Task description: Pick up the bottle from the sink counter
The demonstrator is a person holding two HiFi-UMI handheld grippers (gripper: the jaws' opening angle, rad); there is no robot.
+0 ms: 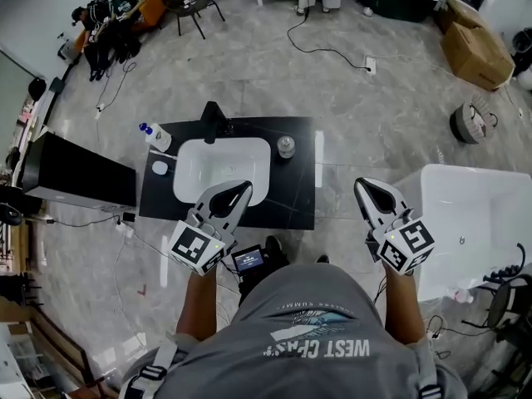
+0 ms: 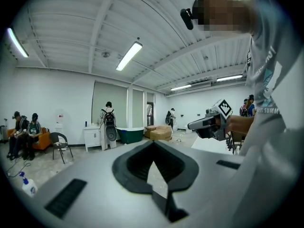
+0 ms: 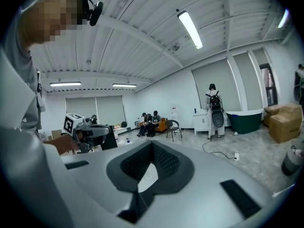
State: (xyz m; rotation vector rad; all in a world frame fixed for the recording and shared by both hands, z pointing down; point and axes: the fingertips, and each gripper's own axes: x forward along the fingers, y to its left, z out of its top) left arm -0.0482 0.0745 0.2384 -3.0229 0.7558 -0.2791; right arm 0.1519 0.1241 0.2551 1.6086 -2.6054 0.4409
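Note:
A black sink counter (image 1: 299, 198) with a white basin (image 1: 220, 169) and a dark faucet (image 1: 213, 120) stands in front of me. At its left back corner lies a bottle with a blue cap (image 1: 153, 134), which the left gripper view shows low at the left as the same blue-capped bottle (image 2: 27, 185). A clear bottle (image 1: 286, 146) stands right of the basin. My left gripper (image 1: 240, 189) hovers over the basin's near edge, shut and empty, jaws together (image 2: 153, 145). My right gripper (image 1: 363, 186) hangs right of the counter, over the floor, shut on nothing (image 3: 152, 145).
A white bathtub (image 1: 465, 223) sits close on the right and a black cabinet (image 1: 75, 173) on the left. Cables (image 1: 324, 50) trail over the marble floor behind the counter. Cardboard boxes (image 1: 475, 48), a chair (image 1: 195, 5) and seated people (image 2: 23, 129) are farther off.

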